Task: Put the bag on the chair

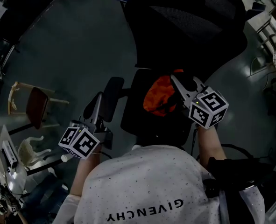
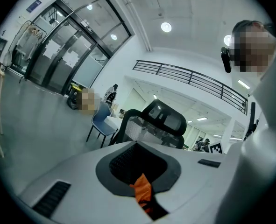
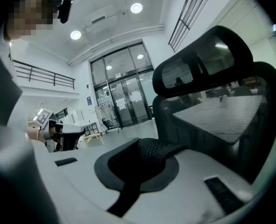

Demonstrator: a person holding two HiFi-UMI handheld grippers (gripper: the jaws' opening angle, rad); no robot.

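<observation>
1. Chair (image 1: 184, 27): one black mesh office chair stands directly ahead of the person, with its seat nearest them. A wooden chair (image 1: 35, 107) stands well apart to the left and is not involved.

2. Bag (image 1: 157, 96): there is one orange bag. It sits over the seat, in front of the backrest. Its long axis runs roughly front to back on the seat. The views do not show whether it rests on the seat or hangs just above it.

3. Grippers: there are two.
   - The right gripper (image 1: 176, 82) is the nearer one and touches the bag's right side. Its jaws are closed on a black strap (image 3: 149, 155).
   - The left gripper (image 1: 99, 102) is beside the left armrest, apart from the bag's body. Its jaws are pinched on an orange strip (image 2: 141, 189), probably part of the bag.

4. Governing relation: the bag lies between the two grippers and above the seat, so the remaining travel is judged to be straight down.
</observation>
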